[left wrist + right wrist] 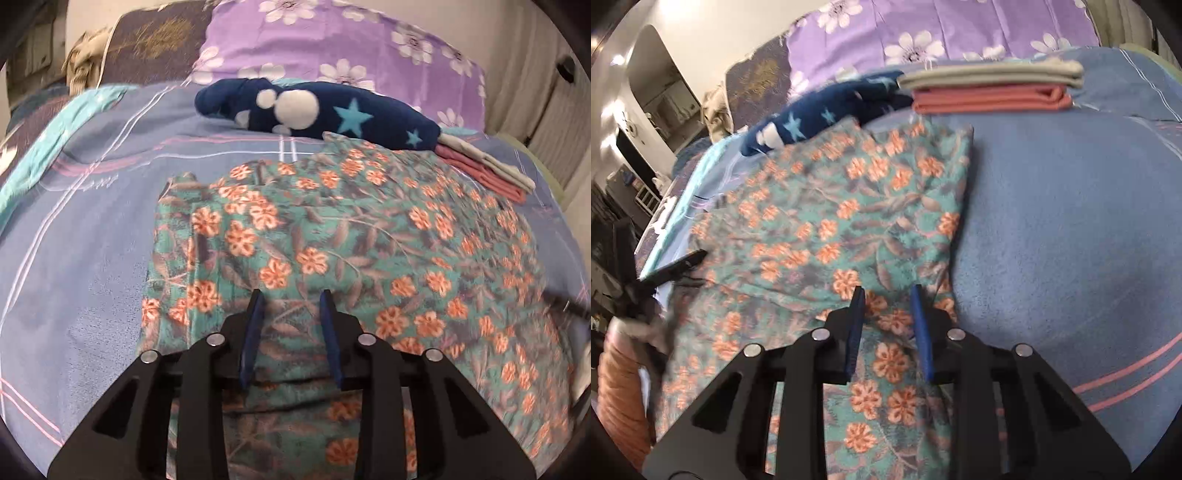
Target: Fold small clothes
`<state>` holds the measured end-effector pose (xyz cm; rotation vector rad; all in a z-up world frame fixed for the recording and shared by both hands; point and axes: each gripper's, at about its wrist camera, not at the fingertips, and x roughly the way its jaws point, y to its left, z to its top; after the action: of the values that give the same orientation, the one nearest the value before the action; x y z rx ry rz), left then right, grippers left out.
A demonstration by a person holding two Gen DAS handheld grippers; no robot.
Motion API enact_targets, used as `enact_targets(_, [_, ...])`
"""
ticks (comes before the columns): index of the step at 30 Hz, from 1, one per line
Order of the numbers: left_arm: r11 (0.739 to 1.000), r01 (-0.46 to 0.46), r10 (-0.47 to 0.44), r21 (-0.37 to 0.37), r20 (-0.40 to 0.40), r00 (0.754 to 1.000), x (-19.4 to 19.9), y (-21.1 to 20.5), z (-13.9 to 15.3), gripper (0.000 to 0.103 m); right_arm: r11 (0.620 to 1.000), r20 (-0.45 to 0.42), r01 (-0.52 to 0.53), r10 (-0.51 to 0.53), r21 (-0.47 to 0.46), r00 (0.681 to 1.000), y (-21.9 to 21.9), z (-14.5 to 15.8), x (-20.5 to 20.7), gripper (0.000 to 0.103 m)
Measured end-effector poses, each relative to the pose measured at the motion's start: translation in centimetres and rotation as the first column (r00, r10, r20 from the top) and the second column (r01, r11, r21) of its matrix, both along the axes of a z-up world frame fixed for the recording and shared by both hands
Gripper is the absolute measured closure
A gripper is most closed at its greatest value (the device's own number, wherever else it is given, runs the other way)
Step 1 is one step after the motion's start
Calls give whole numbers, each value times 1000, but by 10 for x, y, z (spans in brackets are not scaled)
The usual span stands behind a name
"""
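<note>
A teal garment with orange flowers (332, 240) lies spread on the blue bedsheet (92, 258). My left gripper (291, 297) is open, its blue fingers just over the garment's near part. In the right wrist view the same garment (831, 221) lies to the left of centre, and my right gripper (888, 291) is open over its near right edge. The left gripper (676, 267) shows at that view's left edge. Neither gripper holds cloth.
A navy star-print garment (314, 110) lies bunched at the far side. Beside it sits a folded stack, grey over pink (990, 90). A purple flowered pillow (332, 40) lies behind. Bare blue sheet (1071, 221) spreads to the right.
</note>
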<state>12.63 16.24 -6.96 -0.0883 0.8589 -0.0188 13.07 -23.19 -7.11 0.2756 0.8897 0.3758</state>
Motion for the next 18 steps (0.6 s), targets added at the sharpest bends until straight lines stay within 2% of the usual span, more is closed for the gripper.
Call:
enact_targets(4, [999,-2,2,-41,-2,1000,-3,5,2,67,996,22,82,-83,26,996,-28,21,31,59])
enact_targets(6, [997,-13,13,-76,1,1000,-6,11,7,66,992,-17,103,-102,70,995,-42,16,58,56])
enact_targets(7, [993,-25,26,-112,12,1000,-7,18,14,64,989,-55,125,-121,81,991,-49,10,73,56])
enact_targets(9, [989,-59,67,-133,59,996,-9,28,28,59,982,-123,158,-145,102,982,-56,-4,98,53])
enact_targets(11, [985,-125,137,-121,97,986,0,49,46,53,979,-140,146,-125,145,982,-61,-10,109,51])
enact_targets(12, [982,-144,157,-126,99,983,7,63,50,46,975,-139,133,-109,178,984,-62,-12,116,46])
enact_targets(13, [980,-139,152,-145,80,985,15,73,48,40,972,-137,126,-99,200,986,-61,-13,120,43])
enact_targets(14, [975,-141,150,-174,40,988,27,84,42,39,968,-140,119,-89,220,986,-58,-14,125,42])
enact_targets(16, [952,-205,197,-227,-58,979,50,103,24,39,969,-146,108,-76,224,986,-50,-13,130,42])
enact_targets(17, [938,-217,199,-271,-94,976,59,109,16,39,973,-144,94,-65,211,987,-42,-11,133,44])
enact_targets(18, [915,-224,194,-336,-120,974,69,114,8,40,977,-144,79,-51,196,988,-37,-10,134,59])
